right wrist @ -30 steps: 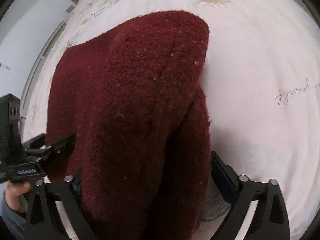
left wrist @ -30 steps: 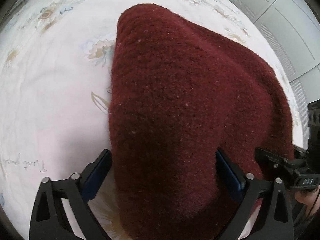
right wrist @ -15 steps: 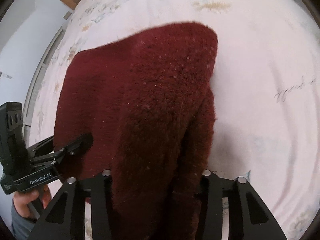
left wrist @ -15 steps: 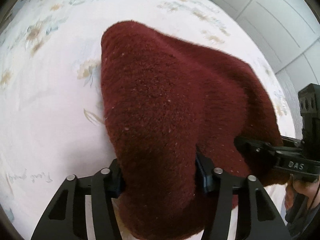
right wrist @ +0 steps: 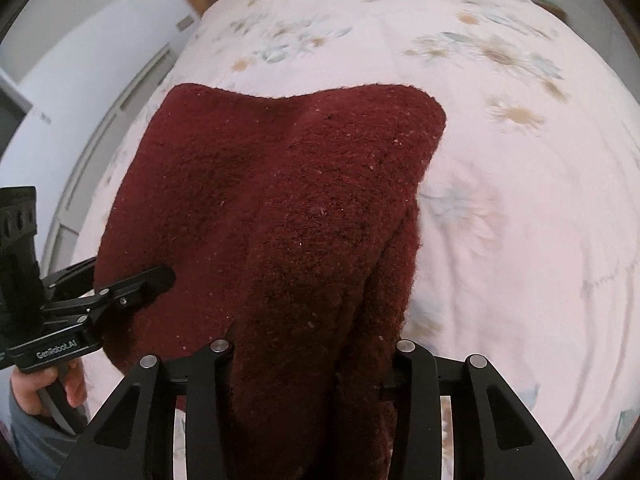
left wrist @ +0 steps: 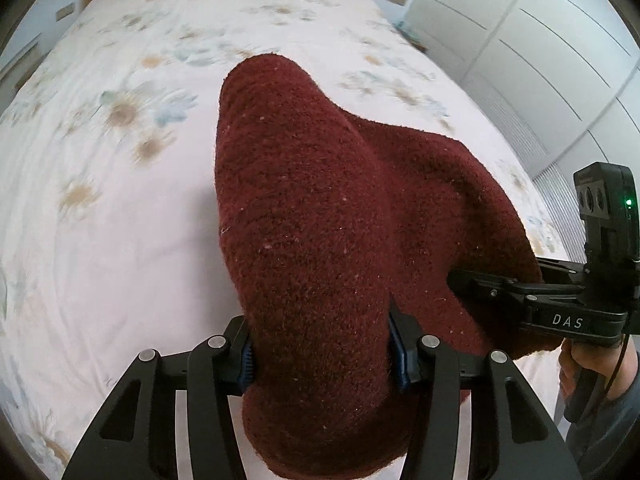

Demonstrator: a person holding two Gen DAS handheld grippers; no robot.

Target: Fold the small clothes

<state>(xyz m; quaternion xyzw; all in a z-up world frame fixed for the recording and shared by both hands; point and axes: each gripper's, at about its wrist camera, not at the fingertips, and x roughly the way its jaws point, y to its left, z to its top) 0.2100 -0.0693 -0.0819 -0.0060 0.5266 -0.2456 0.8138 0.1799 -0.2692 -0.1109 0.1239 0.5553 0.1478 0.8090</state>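
You have a dark red, fuzzy knitted garment (left wrist: 320, 240) bunched and lifted at two points, its far end draping onto the floral white bedsheet (left wrist: 100, 200).

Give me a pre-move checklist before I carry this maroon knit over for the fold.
1. Left gripper shut on the maroon knit: ok.
2. Right gripper shut on the knit: ok.
3. Cloth between the two grips free of twist: cannot tell.
4. Far edge of the knit clear of the floral bedsheet: cannot tell.
5. Landing area on the sheet beyond the knit free of objects: ok.
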